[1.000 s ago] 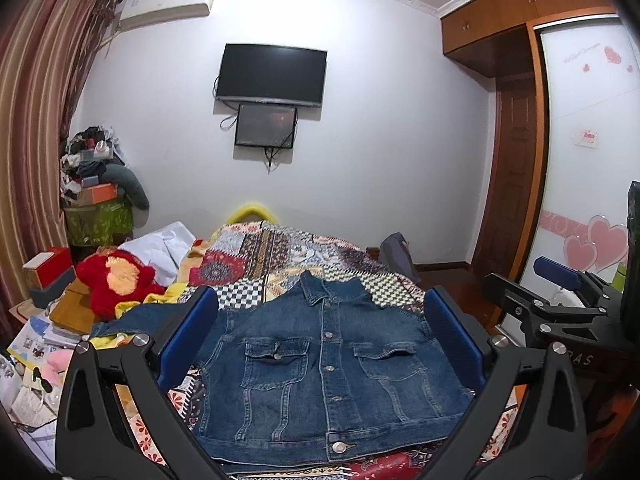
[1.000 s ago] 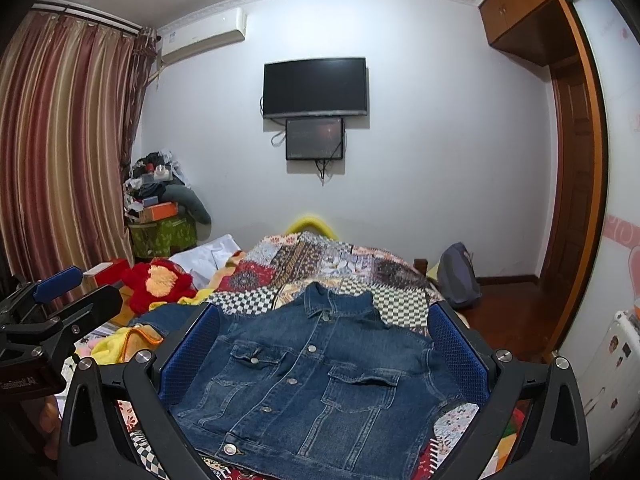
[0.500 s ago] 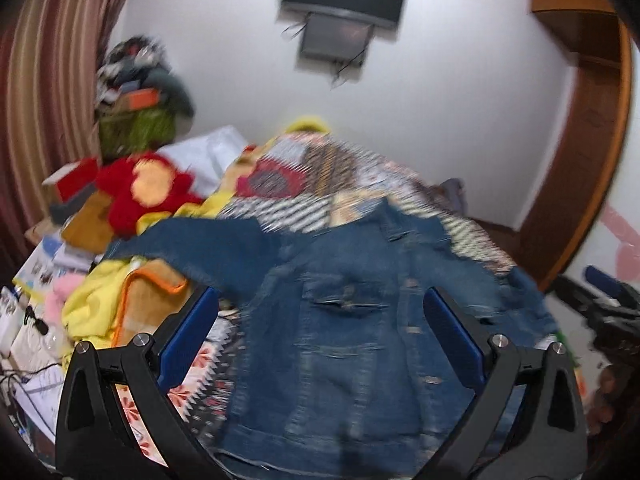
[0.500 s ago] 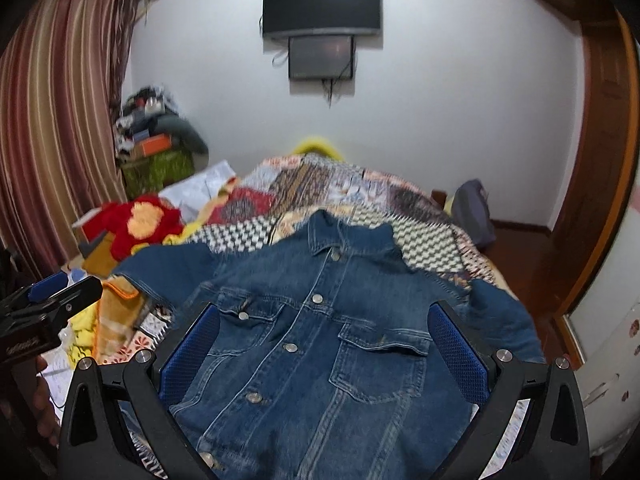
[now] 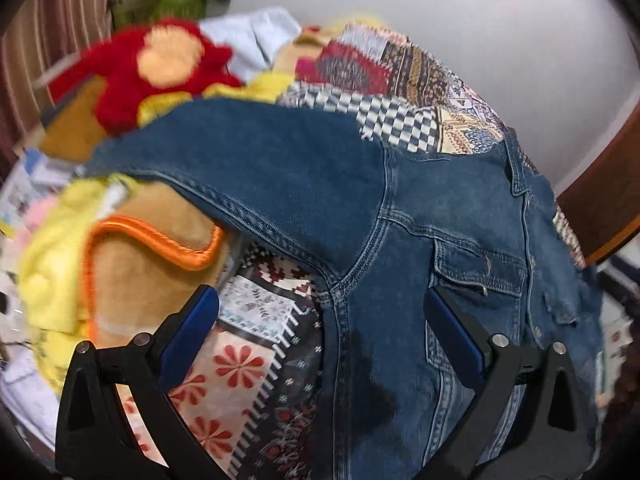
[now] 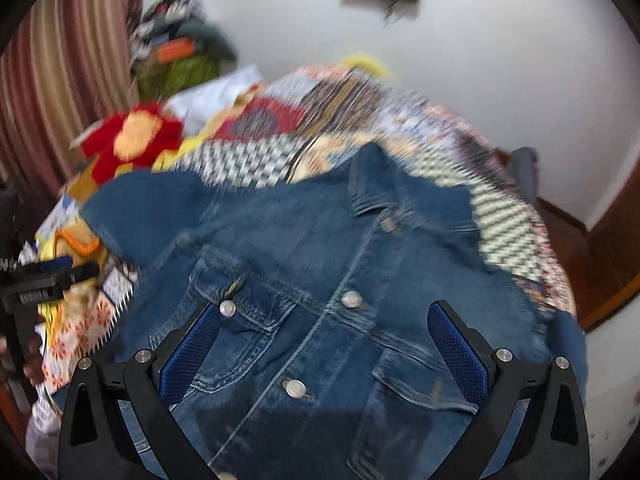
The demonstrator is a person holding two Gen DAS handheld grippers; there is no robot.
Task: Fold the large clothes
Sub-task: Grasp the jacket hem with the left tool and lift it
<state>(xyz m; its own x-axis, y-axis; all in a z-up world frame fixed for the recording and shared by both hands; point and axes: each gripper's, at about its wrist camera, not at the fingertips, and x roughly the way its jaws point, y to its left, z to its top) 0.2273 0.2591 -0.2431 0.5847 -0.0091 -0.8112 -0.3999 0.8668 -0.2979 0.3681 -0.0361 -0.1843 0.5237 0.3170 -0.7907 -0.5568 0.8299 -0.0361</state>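
A blue denim jacket (image 6: 340, 264) lies front-up and buttoned on the patchwork bedspread (image 6: 256, 160), collar toward the far wall. It also shows in the left wrist view (image 5: 400, 240), with its left sleeve (image 5: 248, 160) stretched out to the left. My left gripper (image 5: 320, 320) is open and empty, low over the jacket's left side seam below the armpit. My right gripper (image 6: 324, 340) is open and empty above the jacket's chest pockets. The left gripper (image 6: 48, 280) shows at the left edge of the right wrist view.
A red and yellow plush toy (image 5: 160, 60) and a yellow and brown blanket with orange trim (image 5: 132, 248) lie left of the jacket. Cluttered boxes and a striped curtain (image 6: 60, 80) stand at the left. A wooden door frame (image 5: 600, 200) is at the right.
Both grippers have dropped lower and closer to the jacket. The left one has swung left toward the sleeve and side seam; the right one has tipped down over the chest. Both stay open.
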